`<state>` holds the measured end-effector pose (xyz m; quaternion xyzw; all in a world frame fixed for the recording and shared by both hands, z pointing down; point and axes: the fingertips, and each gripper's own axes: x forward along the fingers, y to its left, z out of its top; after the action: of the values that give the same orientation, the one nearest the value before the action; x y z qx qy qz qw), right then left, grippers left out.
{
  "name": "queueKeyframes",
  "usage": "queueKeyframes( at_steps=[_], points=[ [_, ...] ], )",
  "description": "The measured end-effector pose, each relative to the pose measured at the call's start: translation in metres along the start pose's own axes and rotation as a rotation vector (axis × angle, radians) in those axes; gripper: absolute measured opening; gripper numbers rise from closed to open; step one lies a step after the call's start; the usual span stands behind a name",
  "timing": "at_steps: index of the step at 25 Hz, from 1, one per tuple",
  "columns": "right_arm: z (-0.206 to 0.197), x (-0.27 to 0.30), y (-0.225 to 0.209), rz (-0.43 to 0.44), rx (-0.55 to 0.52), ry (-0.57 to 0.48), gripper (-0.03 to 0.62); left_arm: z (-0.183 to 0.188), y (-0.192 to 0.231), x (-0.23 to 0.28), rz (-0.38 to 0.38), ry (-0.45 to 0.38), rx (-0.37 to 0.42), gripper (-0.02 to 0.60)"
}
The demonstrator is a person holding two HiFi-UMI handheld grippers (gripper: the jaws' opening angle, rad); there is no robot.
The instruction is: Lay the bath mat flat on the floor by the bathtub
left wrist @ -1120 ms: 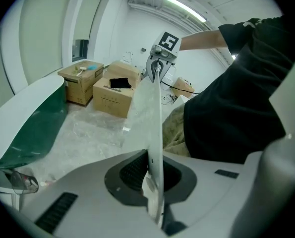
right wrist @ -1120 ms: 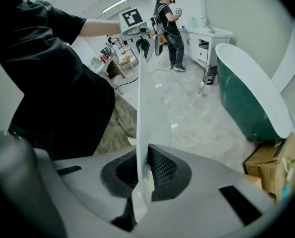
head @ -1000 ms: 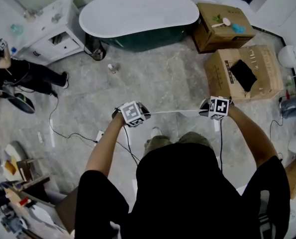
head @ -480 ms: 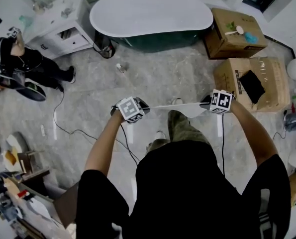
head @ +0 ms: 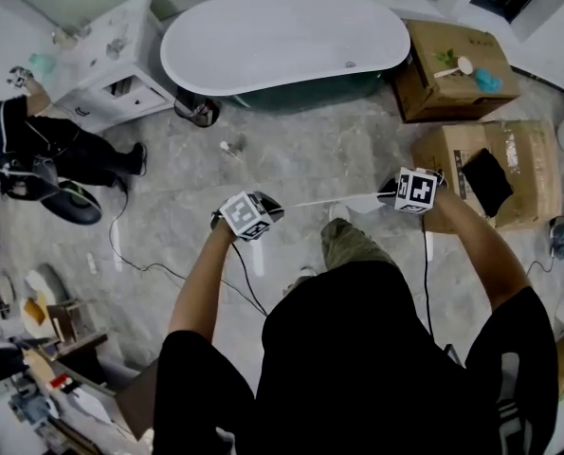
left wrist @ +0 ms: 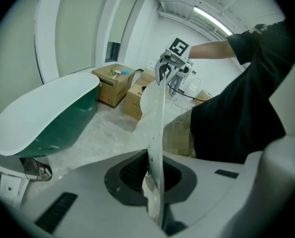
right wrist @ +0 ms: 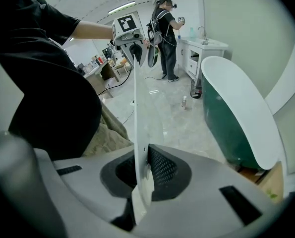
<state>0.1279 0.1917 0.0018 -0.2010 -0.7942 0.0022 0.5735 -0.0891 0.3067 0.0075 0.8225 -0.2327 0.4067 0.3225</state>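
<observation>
The white bath mat [head: 334, 201] hangs edge-on, stretched taut between my two grippers above the grey marble floor. My left gripper [head: 272, 207] is shut on the mat's left end, and the mat [left wrist: 157, 133] runs from its jaws [left wrist: 154, 182] to the far gripper [left wrist: 169, 68]. My right gripper [head: 389, 193] is shut on the right end, where the mat [right wrist: 140, 113] passes between its pads [right wrist: 141, 175]. The white and dark green bathtub [head: 286, 45] stands ahead, some way beyond the mat. It also shows as bathtub [left wrist: 43, 118] and bathtub [right wrist: 236, 118].
Two cardboard boxes [head: 452, 69] [head: 490, 183] sit right of the tub. A white vanity cabinet [head: 111, 74] and a small bin [head: 204, 114] stand to its left. Another person [head: 45, 145] stands at the far left. A small bottle [head: 227, 146] and cables [head: 149, 263] lie on the floor.
Both grippers have carried the stretched mat forward toward the bathtub as the person stepped ahead. The tub now sits nearer and larger in the head view. The grips are unchanged.
</observation>
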Motion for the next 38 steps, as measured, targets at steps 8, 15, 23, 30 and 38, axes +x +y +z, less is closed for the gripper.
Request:
queueKeyframes(
  at_steps=[8, 15, 23, 30, 38],
  points=[
    [-0.021, -0.011, -0.078, -0.03, 0.063, -0.052, 0.026, 0.049, 0.061, 0.021, 0.033, 0.012, -0.049, 0.025],
    [-0.039, -0.007, -0.128, 0.015, 0.1, -0.072, 0.027, 0.077, 0.1, 0.039, 0.025, 0.046, -0.086, 0.025],
    [-0.069, 0.026, -0.171, 0.05, 0.169, -0.111, 0.026, 0.086, 0.142, 0.087, 0.026, 0.049, -0.133, 0.025],
    [-0.091, 0.08, -0.193, 0.032, 0.19, -0.063, 0.028, 0.066, 0.18, 0.137, 0.041, 0.041, -0.149, 0.025],
    [-0.107, 0.157, -0.215, 0.02, 0.306, -0.071, 0.026, 0.017, 0.208, 0.201, 0.0, 0.079, -0.145, 0.025]
  ],
)
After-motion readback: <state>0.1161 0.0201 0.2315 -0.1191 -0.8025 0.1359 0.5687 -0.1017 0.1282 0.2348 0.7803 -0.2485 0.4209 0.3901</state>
